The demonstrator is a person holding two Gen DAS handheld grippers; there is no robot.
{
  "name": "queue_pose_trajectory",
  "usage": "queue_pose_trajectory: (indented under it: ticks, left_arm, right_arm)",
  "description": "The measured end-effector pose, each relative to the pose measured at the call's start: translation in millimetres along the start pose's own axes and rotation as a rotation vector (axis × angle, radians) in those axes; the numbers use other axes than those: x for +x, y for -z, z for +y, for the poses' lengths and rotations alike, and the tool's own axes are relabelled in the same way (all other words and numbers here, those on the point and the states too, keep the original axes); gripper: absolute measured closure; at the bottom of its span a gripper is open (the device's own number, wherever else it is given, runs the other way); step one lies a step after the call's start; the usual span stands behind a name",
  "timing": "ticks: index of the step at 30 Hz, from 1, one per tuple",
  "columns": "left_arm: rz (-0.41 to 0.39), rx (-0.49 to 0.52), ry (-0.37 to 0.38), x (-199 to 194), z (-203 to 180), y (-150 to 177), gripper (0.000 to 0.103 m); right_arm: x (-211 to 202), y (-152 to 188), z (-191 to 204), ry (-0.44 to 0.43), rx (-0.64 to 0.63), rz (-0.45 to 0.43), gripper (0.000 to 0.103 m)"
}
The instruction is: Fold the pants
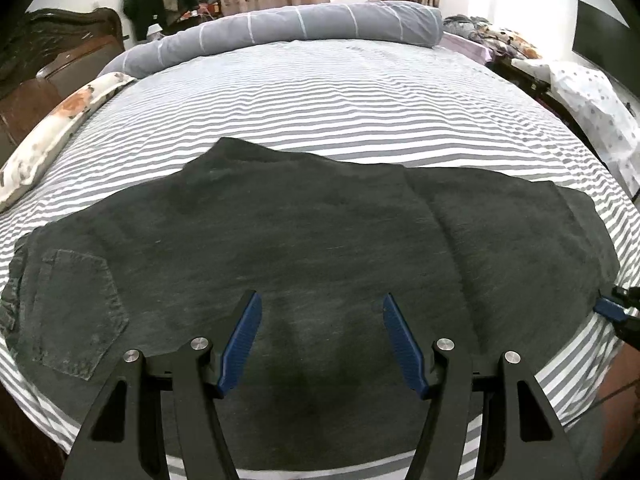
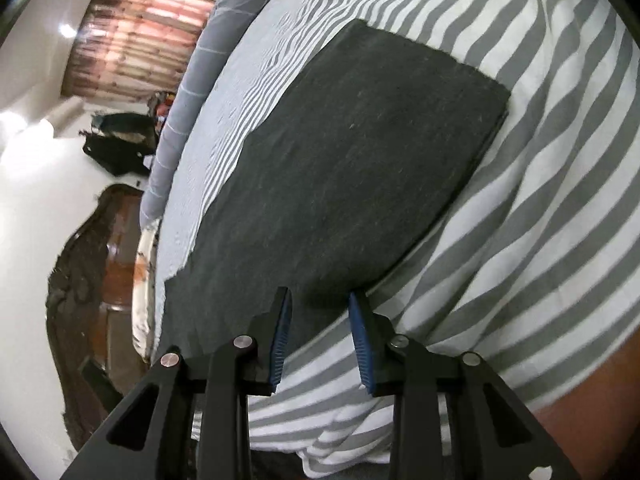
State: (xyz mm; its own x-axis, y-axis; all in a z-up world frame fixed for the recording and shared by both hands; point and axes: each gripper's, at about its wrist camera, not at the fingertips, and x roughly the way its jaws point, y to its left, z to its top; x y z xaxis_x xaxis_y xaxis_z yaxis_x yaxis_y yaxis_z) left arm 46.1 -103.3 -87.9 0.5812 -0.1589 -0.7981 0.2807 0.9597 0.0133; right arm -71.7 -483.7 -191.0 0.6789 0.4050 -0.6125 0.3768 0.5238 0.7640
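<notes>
Dark grey pants lie flat across the striped bed, folded lengthwise, with a back pocket at the left. My left gripper is open and empty, hovering over the middle of the pants near the bed's front edge. In the right wrist view the leg end of the pants lies on the sheet. My right gripper is open, its jaws standing on either side of the pants' near edge, one over the fabric and one over the sheet. A blue fingertip of the right gripper shows at the right end of the pants.
The bed has a grey-and-white striped sheet. A rolled grey duvet lies along the far side. A floral pillow and the wooden headboard are at the left. Clutter and a dotted cloth are at the right.
</notes>
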Motion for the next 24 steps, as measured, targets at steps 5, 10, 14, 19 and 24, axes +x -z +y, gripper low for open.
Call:
queue_pose_trajectory:
  ticks: [5,10,14,19,24]
  left_arm:
    - [0.025,0.018,0.008,12.7,-18.1,-4.1,0.039]
    - [0.046,0.008,0.011,21.9,-24.0,-6.0,0.039]
    - [0.054,0.012,0.006,26.9,-24.0,-4.4,0.039]
    - [0.06,0.012,0.004,30.2,-24.2,-3.9,0.038]
    - [0.057,0.021,-0.005,31.2,-24.7,-3.0,0.035]
  right_arm:
    - [-4.6,-17.8,-11.1,-0.062,0.038,-0.033,0.076]
    - [-23.4,-25.7,-23.9,-0.028,0.043,-0.082,0.076]
    - [-35.1,-26.7,-39.4,-0.007,0.068,-0.097,0.076]
    - [-41.0,-29.5,-51.3,-0.037,0.086,-0.116,0.076]
    - [-38.1,-37.7,-55.0,-0.076,0.097,-0.129,0.074]
